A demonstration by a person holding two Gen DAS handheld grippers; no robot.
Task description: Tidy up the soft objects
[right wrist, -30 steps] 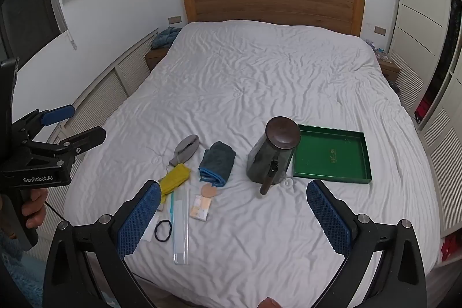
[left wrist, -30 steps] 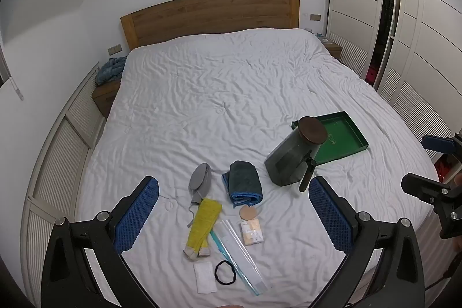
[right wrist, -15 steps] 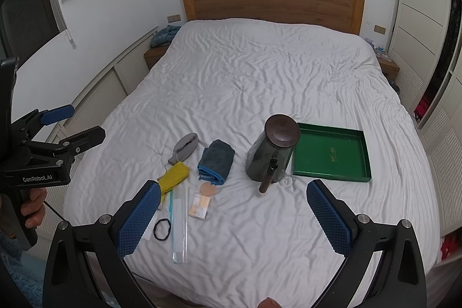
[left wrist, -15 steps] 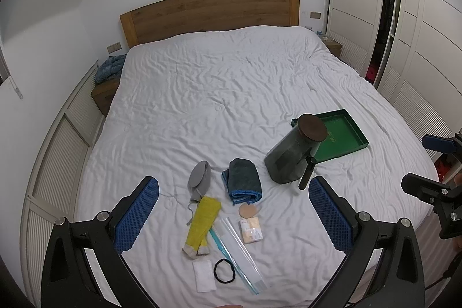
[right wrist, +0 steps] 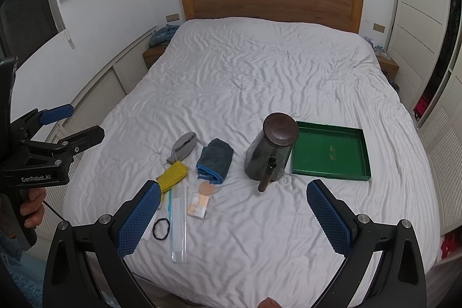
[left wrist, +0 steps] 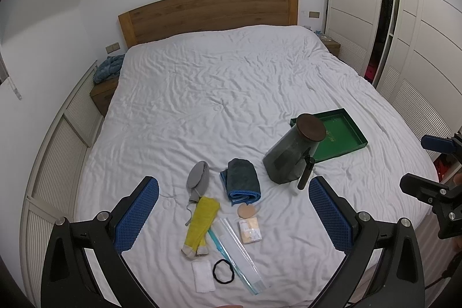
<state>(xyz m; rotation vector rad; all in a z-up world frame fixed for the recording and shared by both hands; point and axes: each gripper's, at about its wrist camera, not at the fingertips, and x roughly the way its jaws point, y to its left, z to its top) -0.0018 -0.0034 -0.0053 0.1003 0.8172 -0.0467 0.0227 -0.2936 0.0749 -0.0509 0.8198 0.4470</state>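
Blue-edged and dark grey, the folded towel (left wrist: 242,181) lies on the white bed (left wrist: 231,94) near its foot, about midway between the grey pouch (left wrist: 198,174) on its left and the dark jar (left wrist: 291,155) on its right. Just in front of the pouch, a yellow sock (left wrist: 200,224) stretches toward the bed's near edge, its grey toe end nearest the camera. A round tan pad (left wrist: 246,211) sits at the towel's near end, touching or almost touching it, and a small packet (left wrist: 250,230) lies just in front of that pad. Between the sock and the packet runs a long clear zip bag (left wrist: 236,250) with a blue strip along one side. A black hair tie (left wrist: 223,271) and a small white square (left wrist: 203,276) lie closest to the foot of the bed. The jar has a brown round lid and a dark handle pointing toward the viewer; it leans against or stands just beside the green tray (right wrist: 330,153), which holds nothing.

The left claw (left wrist: 234,214) hangs above the small items with its blue pads spread wide, gripping nothing. The right claw (right wrist: 234,214) is likewise spread wide and bare, over the bed's near edge, right of the small items. A hand (right wrist: 33,205) holds the left tool's grip in the right wrist view.

A wooden headboard (right wrist: 271,3) backs the bed, with white wardrobe doors (left wrist: 375,19) to the right.
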